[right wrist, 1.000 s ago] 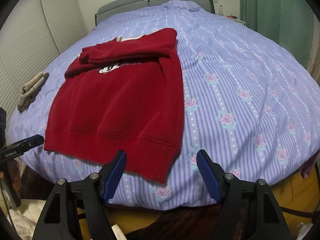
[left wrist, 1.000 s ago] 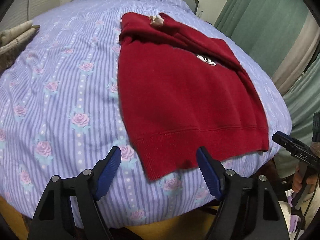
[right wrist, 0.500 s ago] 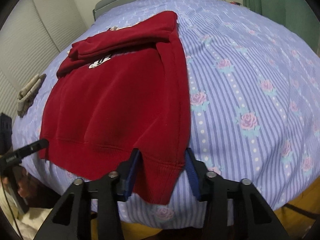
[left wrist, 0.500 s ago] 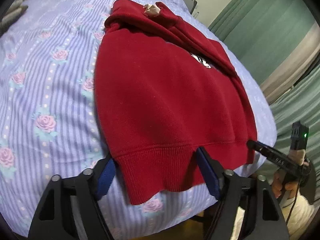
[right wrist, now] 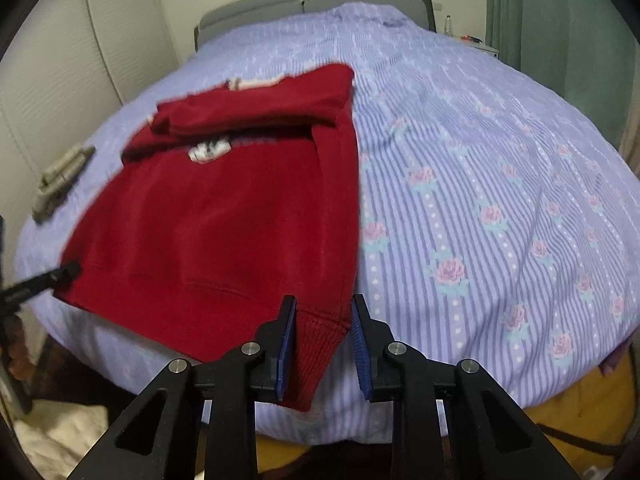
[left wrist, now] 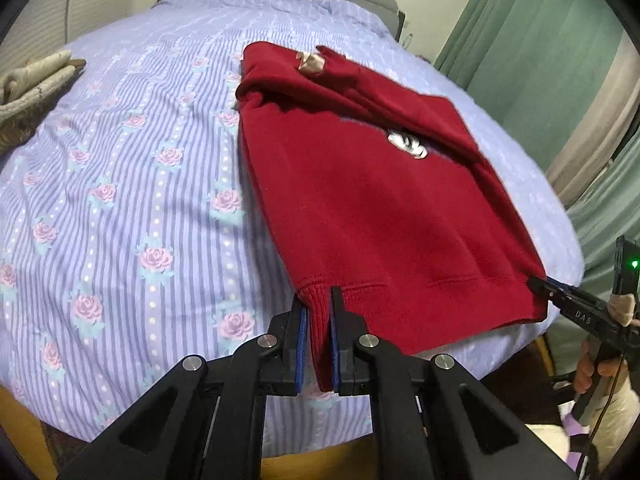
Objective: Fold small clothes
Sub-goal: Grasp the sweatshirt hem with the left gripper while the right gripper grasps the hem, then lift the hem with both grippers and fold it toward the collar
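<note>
left wrist view: red sweatshirt lying flat on the bed, sleeves folded across its chest. left gripper jaws clamping one ribbed hem corner. right gripper jaws sitting narrowly apart around the other corner, grip uncertain. fabric looking thick, soft, floppy, light; ribbed corners giving the firmest hold.

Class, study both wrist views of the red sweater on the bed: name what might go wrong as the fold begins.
1. The right gripper shows a gap beside the hem; that corner of the red sweater may slip.
2. The left gripper pinches only a narrow strip of ribbing, which could pull free.
3. The sleeves, folded loosely across the chest, may slide off when lifted.
</note>
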Tool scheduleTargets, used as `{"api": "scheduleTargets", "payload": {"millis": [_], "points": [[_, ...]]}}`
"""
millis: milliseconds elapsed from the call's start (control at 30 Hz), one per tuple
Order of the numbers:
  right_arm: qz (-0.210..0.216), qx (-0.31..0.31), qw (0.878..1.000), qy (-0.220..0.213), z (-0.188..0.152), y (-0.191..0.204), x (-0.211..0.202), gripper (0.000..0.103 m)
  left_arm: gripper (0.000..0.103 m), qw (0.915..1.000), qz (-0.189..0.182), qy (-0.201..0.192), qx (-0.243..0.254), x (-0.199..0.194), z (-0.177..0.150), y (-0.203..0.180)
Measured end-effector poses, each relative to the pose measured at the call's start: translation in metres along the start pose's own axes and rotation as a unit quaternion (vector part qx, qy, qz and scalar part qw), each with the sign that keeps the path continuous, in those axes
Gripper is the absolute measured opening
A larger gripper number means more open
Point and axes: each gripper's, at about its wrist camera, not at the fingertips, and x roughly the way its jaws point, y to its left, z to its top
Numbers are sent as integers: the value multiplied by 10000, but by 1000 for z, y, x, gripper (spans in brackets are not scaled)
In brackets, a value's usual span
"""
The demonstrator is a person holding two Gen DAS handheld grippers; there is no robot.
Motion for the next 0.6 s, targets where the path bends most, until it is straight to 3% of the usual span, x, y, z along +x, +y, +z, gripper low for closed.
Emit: {"api": "scheduleTargets", "payload": {"millis": [167, 333, 433, 500, 600], "points": [[-80, 149, 9992, 365, -5, -7, 21, 25, 12, 9997, 180, 166, 19, 20, -8, 1], [-128, -29, 9994, 322, -7, 0, 20, 27, 13, 9998, -6, 215, -43, 26, -10, 8], [-84, 21, 9994, 334, -11, 0, 19, 28, 19, 9993, -141, 285, -192, 30, -11, 13], [-34, 103, 9993, 367, -13, -2, 20, 28, 29, 9982, -290, 400, -335, 34, -12, 19], [-1, 157, 9992, 379, -14, -3, 20, 28, 31, 9977, -378, 415, -379, 35, -14, 21]]}}
